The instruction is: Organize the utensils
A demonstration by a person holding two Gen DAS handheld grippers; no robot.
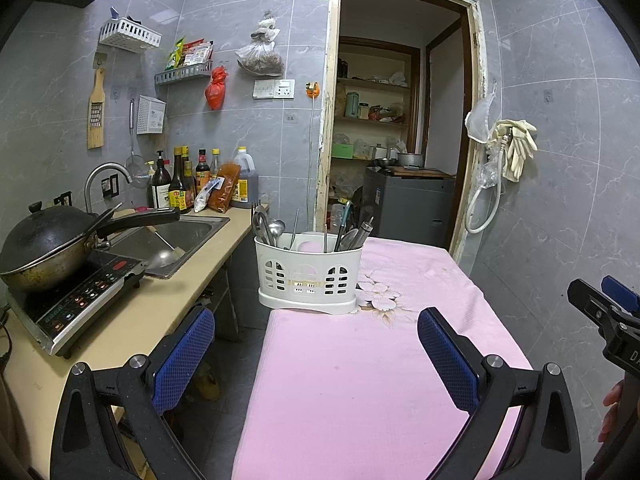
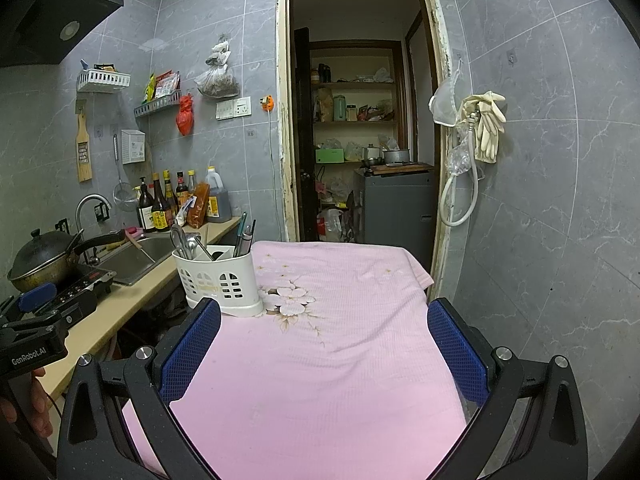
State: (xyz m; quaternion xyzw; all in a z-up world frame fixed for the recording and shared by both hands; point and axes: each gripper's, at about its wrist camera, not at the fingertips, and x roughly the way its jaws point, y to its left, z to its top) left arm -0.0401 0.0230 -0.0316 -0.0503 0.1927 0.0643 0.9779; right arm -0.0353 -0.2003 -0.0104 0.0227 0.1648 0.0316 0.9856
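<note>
Both grippers are held level above the near end of a table covered by a pink cloth (image 2: 320, 360), pointing forward toward the doorway (image 2: 356, 120). The left gripper (image 1: 316, 344) is seen with its blue pads (image 1: 180, 356) spread wide apart and nothing between them; its left finger hangs over the gap between the table and the counter (image 1: 132, 320), its right finger over the cloth. The right gripper (image 2: 324, 340) is likewise spread wide and empty, both fingers above the cloth. In the left view the right gripper is glimpsed at the far right edge, with fingertips of the hand (image 1: 612, 412) holding it just visible below. In the right view the left gripper is seen at the left edge, gripped from beneath by a hand (image 2: 36, 404). A white caddy (image 1: 308, 276) stands upright at the table's left edge, beside a flower print on the cloth, well ahead of both grippers and touched by neither. Spoons (image 1: 268, 228) are bunched in its left compartment; more utensils (image 1: 352, 232) lean in the right. A wok (image 1: 44, 244) sits on a cooker on the counter, next to the sink (image 1: 176, 236).
</note>
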